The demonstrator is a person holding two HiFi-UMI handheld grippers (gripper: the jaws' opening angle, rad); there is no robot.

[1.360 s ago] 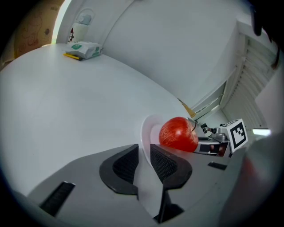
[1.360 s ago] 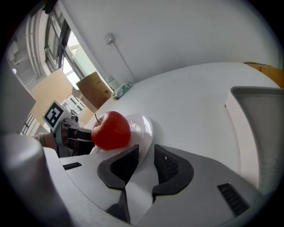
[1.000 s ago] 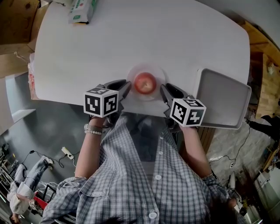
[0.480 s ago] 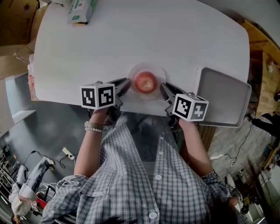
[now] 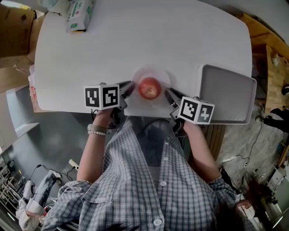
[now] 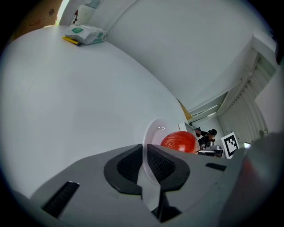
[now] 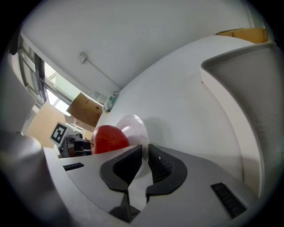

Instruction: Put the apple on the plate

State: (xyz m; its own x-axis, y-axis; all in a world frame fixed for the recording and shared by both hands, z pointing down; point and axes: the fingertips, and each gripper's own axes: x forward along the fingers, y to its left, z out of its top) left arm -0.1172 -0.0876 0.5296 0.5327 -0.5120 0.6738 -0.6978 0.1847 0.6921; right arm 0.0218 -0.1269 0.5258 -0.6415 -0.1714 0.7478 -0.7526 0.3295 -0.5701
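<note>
Left tool [image 6: 145, 150], jaws just closing, and right tool [image 7: 145, 151] clamped the thin, probably light plate's [image 5: 151, 72] opposite rims; the round apple [image 5: 149, 87] might roll.

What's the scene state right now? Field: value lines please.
apple: sits on the plate
left gripper: fingers have just been closing; plate rim between them, gripped
right gripper: fingers gripping the opposite side of the rim
tray: grey, on the table's right side, beside the plate
table: white; packet at the far left corner
task: apple already on plate
</note>
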